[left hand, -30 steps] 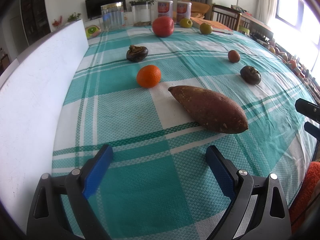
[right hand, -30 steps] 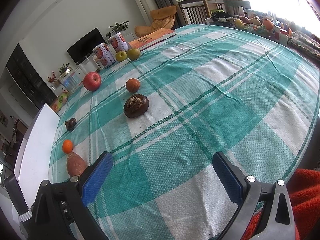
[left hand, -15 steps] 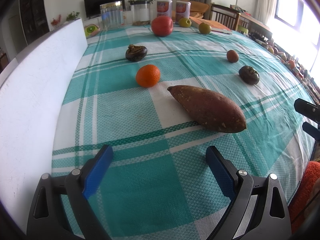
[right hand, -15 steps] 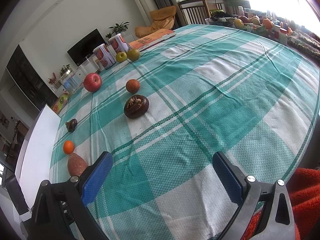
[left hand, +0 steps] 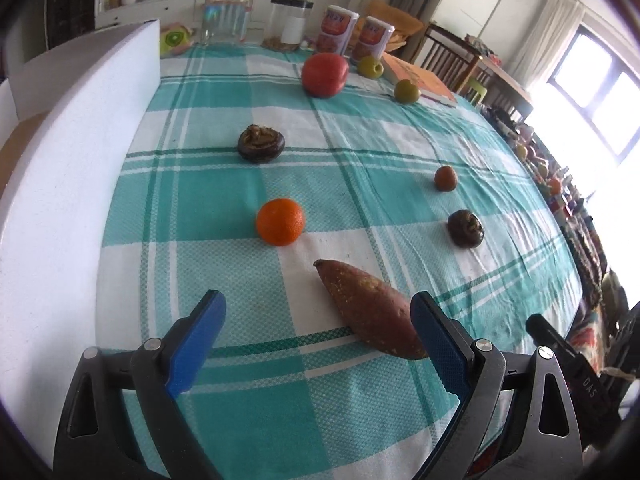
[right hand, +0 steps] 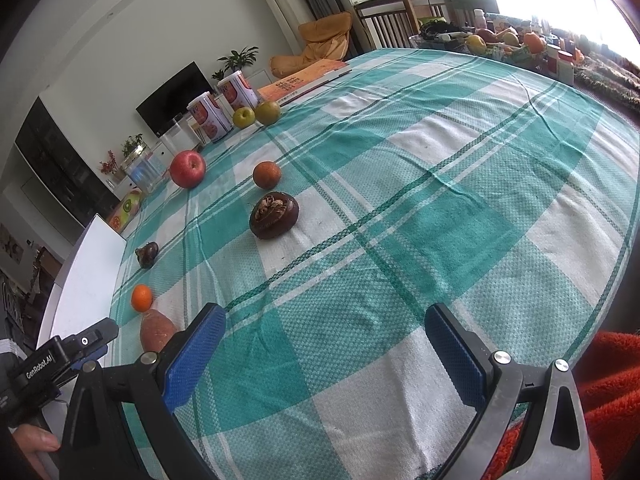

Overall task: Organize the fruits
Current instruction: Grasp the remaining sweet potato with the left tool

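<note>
Two tongs, both mine: left gripper (left hand: 316, 322) closing slowly, still wide with nothing pinched; right gripper (right hand: 324, 338) wide open over bare tablecloth (right hand: 420, 200). Beside my left tongs runs a white foam board (left hand: 76, 168). Sweet potato (left hand: 370, 312) lies just ahead, butt end by my right finger (left hand: 438, 334), pointed tip angling away toward the orange (left hand: 280, 222). Beyond: apple (left hand: 324, 75), dark fruit (left hand: 261, 143).

White walls (right hand: 120, 40), bright window (left hand: 600, 92), wooden chairs (left hand: 452, 60)
</note>
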A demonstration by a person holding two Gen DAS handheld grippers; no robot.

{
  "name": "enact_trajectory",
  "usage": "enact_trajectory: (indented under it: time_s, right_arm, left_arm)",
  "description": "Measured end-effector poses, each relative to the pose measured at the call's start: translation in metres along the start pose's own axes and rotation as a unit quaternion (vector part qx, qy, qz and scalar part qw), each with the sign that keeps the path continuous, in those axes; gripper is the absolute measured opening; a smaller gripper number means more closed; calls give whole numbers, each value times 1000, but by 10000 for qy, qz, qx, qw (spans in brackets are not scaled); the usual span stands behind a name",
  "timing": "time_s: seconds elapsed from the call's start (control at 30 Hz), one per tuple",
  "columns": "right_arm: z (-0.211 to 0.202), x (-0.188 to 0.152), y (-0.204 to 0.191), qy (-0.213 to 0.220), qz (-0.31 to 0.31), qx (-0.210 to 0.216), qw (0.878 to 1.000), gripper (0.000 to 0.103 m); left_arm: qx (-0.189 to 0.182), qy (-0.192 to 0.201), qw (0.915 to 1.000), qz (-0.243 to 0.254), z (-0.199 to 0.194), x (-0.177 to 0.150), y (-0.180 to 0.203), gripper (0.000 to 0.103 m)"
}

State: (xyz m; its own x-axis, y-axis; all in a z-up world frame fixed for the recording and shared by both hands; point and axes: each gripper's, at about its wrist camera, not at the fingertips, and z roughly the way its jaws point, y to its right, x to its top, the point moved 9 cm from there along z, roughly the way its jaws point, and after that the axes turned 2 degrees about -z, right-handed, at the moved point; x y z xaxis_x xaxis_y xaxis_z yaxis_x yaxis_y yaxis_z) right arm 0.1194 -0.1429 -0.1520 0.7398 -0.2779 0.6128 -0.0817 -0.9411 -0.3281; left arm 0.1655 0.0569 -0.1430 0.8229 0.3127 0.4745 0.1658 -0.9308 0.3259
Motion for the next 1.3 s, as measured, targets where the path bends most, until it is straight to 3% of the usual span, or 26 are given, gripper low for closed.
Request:
enact_trajectory:
  time_s: [0.1,0.3,0.33,0.37,0.4,0.43,0.53,0.67,0.8,1.07,1.2,1.27,1.3]
  right_arm:
    - [-1,0,3,6,40,24,10000,99]
    - [0,-1,1,-17,-1,36,10000,99]
    - [-1,-1,1,-3,-7,40,10000,99]
    - [-1,0,1,13,-6,45,10000,99]
    - [-2,0,1,26,3,51,10000,99]
    - [-3,0,2,37,23,62,10000,99]
    - [-3,0,4,33,103,99,9999,99]
    - [-3,0,5,28,120,131,9998,99]
    - [-2,-1,4,10,105,133,9999,99]
    - [-2,-1,4,30,111,89,9999,99]
    - [-3,-1,5,39,120,90,9999,100]
    - [-3,-1,5,40,120,92,9999,99]
    - [-3,-1,5,40,121,94,9999,99]
  left_arm:
    - [-120,-382,9991,-151,12,-4,13,93]
    - [697,-578,9955,274,46,-24,36,92]
    - [793,-561,9949,273,49,-25,35,83]
    - [808,-502,9950,317,48,-25,37,80]
    - [708,-444,9957,411,46,-25,42,63]
    - [709,-460,9950,530,44,-27,45,57]
    - [688,-538,9926,843,40,-34,47,55]
    - [311,-770,9928,867,28,-47,39,55]
    - [225,-859,9905,1045,16,-56,29,55]
    - [408,-662,9881,1324,17,-58,32,57]
    - [611,-668,9858,1415,22,-62,32,64]
    - [716,-599,9841,1512,22,-64,32,64]
    - [818,-548,9831,1542,21,-64,31,56]
